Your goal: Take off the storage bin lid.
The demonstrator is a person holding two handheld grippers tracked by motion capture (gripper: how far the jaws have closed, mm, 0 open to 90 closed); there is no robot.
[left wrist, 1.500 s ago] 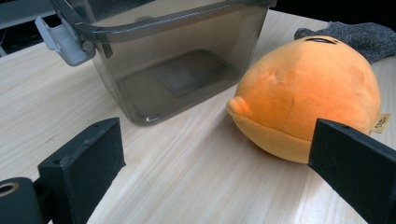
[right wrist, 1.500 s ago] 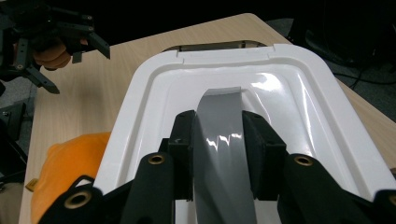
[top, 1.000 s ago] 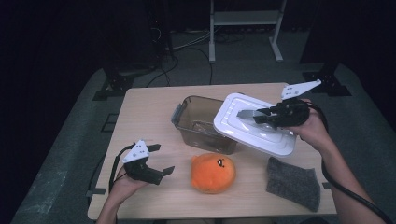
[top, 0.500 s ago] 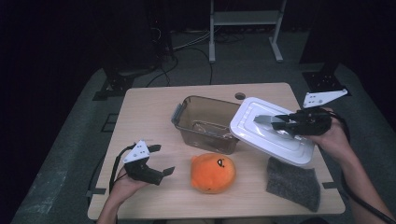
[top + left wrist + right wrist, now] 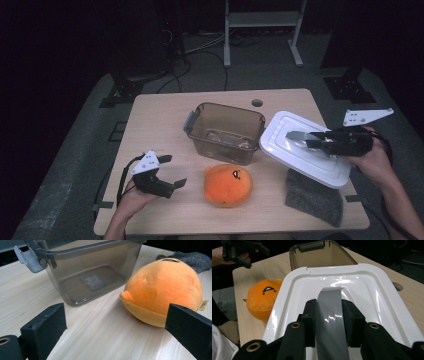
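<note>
High view first: right gripper [image 5: 320, 141] is clamped on the grey handle strap [image 5: 299, 135] of the white lid [image 5: 305, 148], lid tilted, hanging off to the right of the clear container [image 5: 225, 131] and above the grey cloth [image 5: 314, 198] at the table's [image 5: 160, 115] front right corner. Looks like it's carried by the strap because that's the only raised bit a two-jaw tool can pinch. Container sits open near the table's middle, toward the far edge, w/ nothing in it but a label on the floor. Orange plush [image 5: 228, 184] lies just in front of it, near the front edge. Left gripper [image 5: 170, 176] waits by the front left corner, jaws spread, holding nothing, aimed at the plush. Left gripper view: jaws wide apart, plush [image 5: 163, 291] between them but farther off, no contact yet; container [image 5: 87, 270] just beyond it, latch [image 5: 28, 257] flipped out. Prob lined up for a grab into the box. Right gripper view: jaws squeezed on the strap [image 5: 329, 315], lid [image 5: 372, 297] seen from above, its far rim near the container [image 5: 322, 255]; plush [image 5: 263, 298] at the left, left gripper [image 5: 243, 252] beyond.
</note>
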